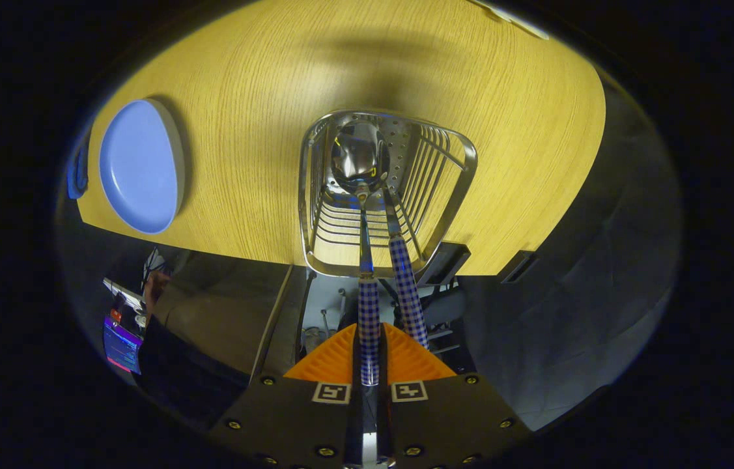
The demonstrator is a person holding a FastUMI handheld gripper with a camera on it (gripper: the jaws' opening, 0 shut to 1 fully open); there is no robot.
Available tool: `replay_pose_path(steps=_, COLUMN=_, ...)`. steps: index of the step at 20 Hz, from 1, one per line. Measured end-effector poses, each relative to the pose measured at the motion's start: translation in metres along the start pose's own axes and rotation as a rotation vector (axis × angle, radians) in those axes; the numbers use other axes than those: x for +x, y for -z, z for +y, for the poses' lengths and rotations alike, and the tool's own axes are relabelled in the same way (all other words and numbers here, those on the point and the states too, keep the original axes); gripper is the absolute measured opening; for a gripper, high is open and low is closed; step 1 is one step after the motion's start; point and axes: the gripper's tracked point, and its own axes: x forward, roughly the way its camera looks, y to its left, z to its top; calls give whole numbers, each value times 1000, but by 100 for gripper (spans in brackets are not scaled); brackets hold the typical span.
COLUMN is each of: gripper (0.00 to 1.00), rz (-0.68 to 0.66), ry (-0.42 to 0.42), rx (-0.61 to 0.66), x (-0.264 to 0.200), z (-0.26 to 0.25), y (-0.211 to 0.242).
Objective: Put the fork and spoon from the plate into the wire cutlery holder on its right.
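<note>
My gripper (369, 361) is shut on the checked handle of the spoon (359, 156), whose bowl hangs down inside the wire cutlery holder (464, 153) just ahead of the fingers. The fork (406, 286), with a matching checked handle, stands in the holder right beside the spoon and leans against the near rim. The blue plate (139, 166) lies bare on the wooden table, to the left of the holder.
The holder stands close to the near edge of the wooden table (262, 98). Below that edge are a grey floor, table-frame parts and a person's hand with a lit screen (122, 342) at the lower left.
</note>
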Motion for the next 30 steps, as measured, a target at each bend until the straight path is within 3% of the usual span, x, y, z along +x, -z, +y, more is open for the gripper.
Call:
replay_pose_path(steps=9, gripper=13, rz=-45, ry=21, rx=-18, x=-15, z=-4, y=-6)
replay_pose_path(steps=11, gripper=32, rz=-70, ry=31, rx=-33, x=-20, z=-3, y=-1)
replay_pose_path(steps=12, gripper=47, rz=-86, ry=28, rx=-40, x=-19, z=-3, y=2)
replay_pose_path(steps=13, gripper=52, rz=-110, ry=13, rx=-37, x=-21, z=2, y=6)
replay_pose_path(steps=14, gripper=70, rz=-142, ry=6, rx=-38, x=-22, z=4, y=6)
replay_pose_path(steps=16, gripper=90, rz=-214, ry=24, rx=-40, x=-29, z=-1, y=9)
replay_pose_path(steps=21, gripper=90, rz=-491, ry=25, rx=11, x=-69, z=10, y=29)
replay_pose_path(steps=25, gripper=90, rz=-798, ry=86, rx=64, x=-82, z=20, y=34)
replay_pose_path(steps=30, gripper=90, rz=-1220, ry=66, rx=162, x=-113, z=55, y=21)
